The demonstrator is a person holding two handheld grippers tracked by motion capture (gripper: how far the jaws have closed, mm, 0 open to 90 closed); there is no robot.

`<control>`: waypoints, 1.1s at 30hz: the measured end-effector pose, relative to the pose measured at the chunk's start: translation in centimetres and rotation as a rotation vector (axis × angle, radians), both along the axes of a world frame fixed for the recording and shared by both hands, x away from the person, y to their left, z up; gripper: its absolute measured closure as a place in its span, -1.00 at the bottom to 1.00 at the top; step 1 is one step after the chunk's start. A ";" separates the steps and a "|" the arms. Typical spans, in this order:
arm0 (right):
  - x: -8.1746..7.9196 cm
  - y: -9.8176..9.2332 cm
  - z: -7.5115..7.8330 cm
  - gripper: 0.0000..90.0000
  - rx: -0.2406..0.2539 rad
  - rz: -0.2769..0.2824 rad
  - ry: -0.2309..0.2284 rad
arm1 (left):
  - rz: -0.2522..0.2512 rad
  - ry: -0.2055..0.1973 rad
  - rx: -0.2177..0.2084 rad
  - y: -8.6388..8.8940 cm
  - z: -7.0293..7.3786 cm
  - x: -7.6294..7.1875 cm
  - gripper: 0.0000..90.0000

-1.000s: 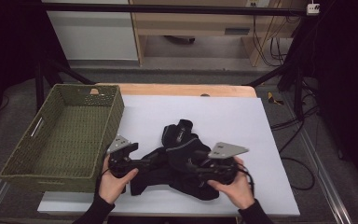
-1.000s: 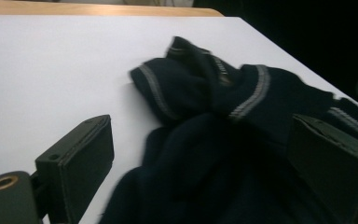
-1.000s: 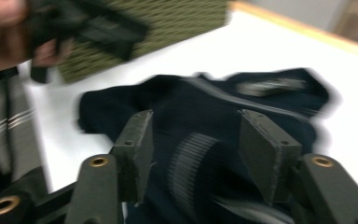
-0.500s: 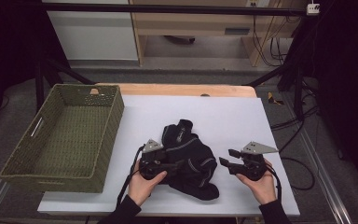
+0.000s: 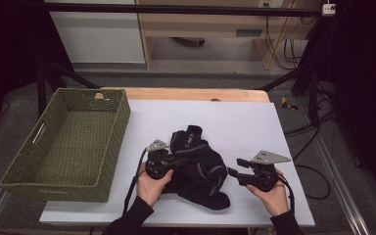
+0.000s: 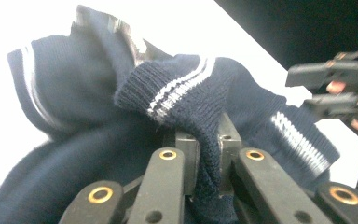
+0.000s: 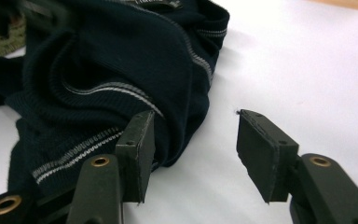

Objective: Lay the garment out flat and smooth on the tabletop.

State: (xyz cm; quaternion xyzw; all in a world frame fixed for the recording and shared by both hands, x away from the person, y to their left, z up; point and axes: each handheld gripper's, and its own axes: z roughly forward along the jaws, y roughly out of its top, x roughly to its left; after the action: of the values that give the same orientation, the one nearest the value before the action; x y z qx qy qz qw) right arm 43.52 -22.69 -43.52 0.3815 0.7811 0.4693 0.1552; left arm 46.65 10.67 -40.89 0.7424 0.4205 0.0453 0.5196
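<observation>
One gripper, the left gripper (image 6: 204,154), has just clamped the navy sweater (image 5: 198,159) on the desk (image 5: 254,122); the right gripper (image 7: 193,154) gapes empty at its 3 o'clock, the basket (image 5: 54,178) unfilled.

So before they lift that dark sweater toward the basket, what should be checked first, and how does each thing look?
1. Left tool clamped on the sweater: ok, its jaws have just closed on a striped fold.
2. Right tool gripping the sweater: not ok, jaws apart, cloth only beside one jaw.
3. Basket free to take it: ok, nothing shows inside.
4. Sweater lying wholly on the table: ok.
5. How much cloth the left tool has: cannot tell.
</observation>
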 end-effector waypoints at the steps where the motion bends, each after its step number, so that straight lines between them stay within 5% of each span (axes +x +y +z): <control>1: -0.1 0.0 0.1 0.04 0.004 0.000 -0.001 | 0.003 -0.024 0.008 0.3 1.1 0.1 0.87; 7: -0.2 0.5 0.6 0.02 0.037 0.016 -0.014 | 0.029 -0.143 0.047 2.6 7.5 0.9 0.88; 13: -0.1 1.2 0.8 -0.02 0.056 0.030 -0.015 | 0.083 -0.185 0.066 5.3 11.8 2.3 0.88; 22: 0.2 4.0 0.7 -0.15 0.117 0.103 0.017 | 0.147 -0.161 0.020 8.5 13.8 3.7 0.88; 28: 0.2 7.5 -0.7 -0.29 0.068 0.169 0.052 | 0.164 -0.177 0.001 9.0 15.1 4.3 0.88; 30: 0.4 8.4 -1.3 -0.17 0.046 0.176 0.068 | 0.167 -0.184 -0.002 8.9 15.6 4.5 0.88; 33: 0.7 8.8 -1.5 0.69 0.016 0.198 0.082 | 0.165 -0.191 -0.001 8.4 16.2 4.7 0.88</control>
State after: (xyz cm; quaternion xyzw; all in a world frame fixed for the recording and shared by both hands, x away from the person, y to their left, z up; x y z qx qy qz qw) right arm 44.20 -13.84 -45.04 0.3227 0.8168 0.4726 0.0728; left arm 51.37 19.11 -24.67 0.6974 0.4289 0.1582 0.5520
